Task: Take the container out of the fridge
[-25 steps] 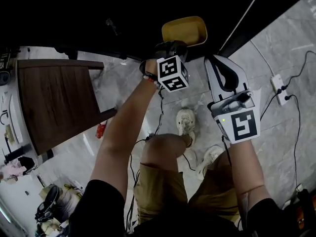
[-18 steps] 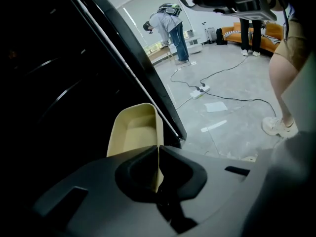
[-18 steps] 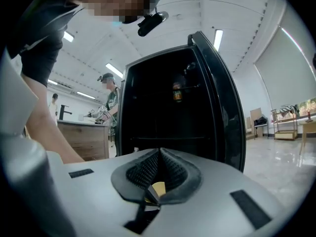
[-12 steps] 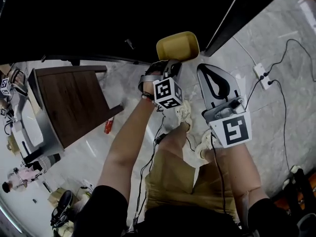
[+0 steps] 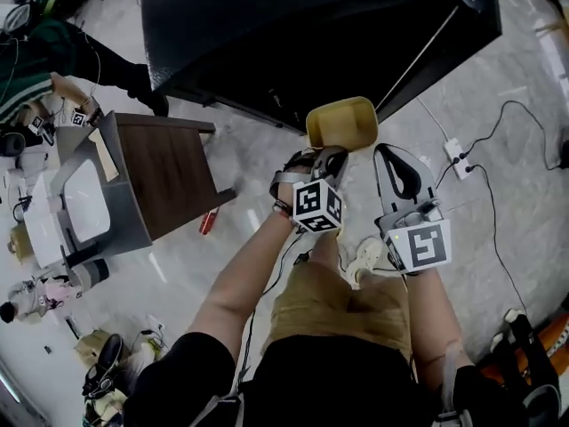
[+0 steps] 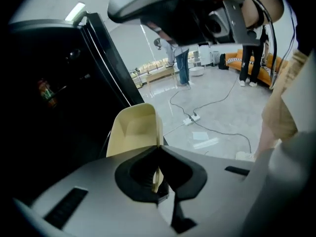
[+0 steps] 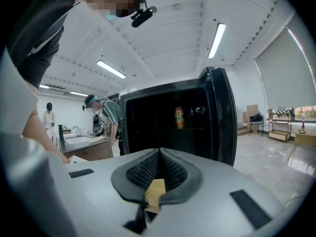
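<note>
Container (image 5: 342, 123) is a pale yellow, open-topped tub with rounded corners and thin walls, empty as far as I can see. It hangs in the air just outside the open black fridge (image 5: 311, 34), over the floor (image 5: 507, 203). The left gripper (image 5: 327, 157) carries it, jaws pinched tight on one thin side wall. The right gripper (image 5: 402, 169) is just beside the tub, not touching it, with its jaws closed together on nothing.

Inside the dark fridge an orange-labelled can (image 7: 179, 117) sits on a shelf. The floor is grey marble-look tile, and a white power strip (image 5: 453, 147) lies on it near the fridge's corner. A wooden table (image 5: 173, 172) stands off to the left, and another person (image 7: 106, 115) in a striped top works at a counter beyond.
</note>
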### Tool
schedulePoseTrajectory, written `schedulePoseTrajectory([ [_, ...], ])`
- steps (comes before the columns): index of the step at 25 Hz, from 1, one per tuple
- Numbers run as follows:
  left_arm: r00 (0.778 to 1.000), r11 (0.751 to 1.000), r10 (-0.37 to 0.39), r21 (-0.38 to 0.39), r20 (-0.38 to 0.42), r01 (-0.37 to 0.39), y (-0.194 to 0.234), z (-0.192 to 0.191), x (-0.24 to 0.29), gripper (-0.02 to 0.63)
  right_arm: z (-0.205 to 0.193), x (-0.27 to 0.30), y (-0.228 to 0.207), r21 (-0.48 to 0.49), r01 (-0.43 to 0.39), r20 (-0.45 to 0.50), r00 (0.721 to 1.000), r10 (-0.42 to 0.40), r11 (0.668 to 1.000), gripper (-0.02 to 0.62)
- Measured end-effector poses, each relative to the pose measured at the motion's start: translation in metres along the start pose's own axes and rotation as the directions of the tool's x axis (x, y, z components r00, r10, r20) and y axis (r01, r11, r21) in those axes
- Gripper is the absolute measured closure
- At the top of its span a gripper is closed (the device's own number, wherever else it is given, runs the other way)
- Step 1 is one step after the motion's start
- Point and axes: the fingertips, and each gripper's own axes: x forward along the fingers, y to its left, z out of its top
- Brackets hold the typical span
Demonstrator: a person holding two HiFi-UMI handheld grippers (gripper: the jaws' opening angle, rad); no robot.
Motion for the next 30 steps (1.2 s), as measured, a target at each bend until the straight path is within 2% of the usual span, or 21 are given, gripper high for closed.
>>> schedulePoseTrajectory([
  [6, 0.994, 0.984, 0.032, -0.177, 0.105, -0.013, 0.028, 0.050, -0.088, 0.578, 0.062, -0.003, 0.014, -0.046, -0.014, -0.020, 1.000, 0.013, 0.999, 0.560],
  [11, 0.981, 0.960, 0.095, -0.275, 0.169, -0.046, 0.056, 0.072, -0.138, 0.578, 0.107, -0.003, 0.022, -0.075, -0.018, -0.004, 1.000, 0.018, 0.997, 0.560],
  [15, 0.969, 0.952, 0.126, -0.301, 0.211, -0.058, 0.072, 0.089, -0.171, 0.578, 0.140, -0.008, 0.034, -0.100, -0.029, 0.013, 0.999, 0.030, 0.995, 0.560],
  [19, 0.956, 0.960, 0.130, -0.274, 0.264, -0.055, 0.076, 0.109, -0.205, 0.578, 0.163, -0.017, 0.049, -0.120, -0.056, 0.024, 0.998, 0.059, 0.991, 0.560],
  [22, 0.942, 0.958, 0.143, -0.283, 0.303, -0.055, 0.078, 0.131, -0.228, 0.578, 0.178, -0.027, 0.052, -0.156, -0.078, 0.035, 0.996, 0.084, 0.985, 0.560],
  [27, 0.901, 0.910, 0.238, -0.409, 0.362, -0.076, 0.080, 0.179, -0.261, 0.578, 0.199, -0.057, 0.051, -0.179, -0.149, 0.048, 0.986, 0.160, 0.972, 0.560],
  [30, 0.879, 0.887, 0.295, -0.450, 0.375, -0.106, 0.072, 0.206, -0.272, 0.578, 0.207, -0.081, 0.048, -0.188, -0.181, 0.065, 0.978, 0.196, 0.965, 0.560],
])
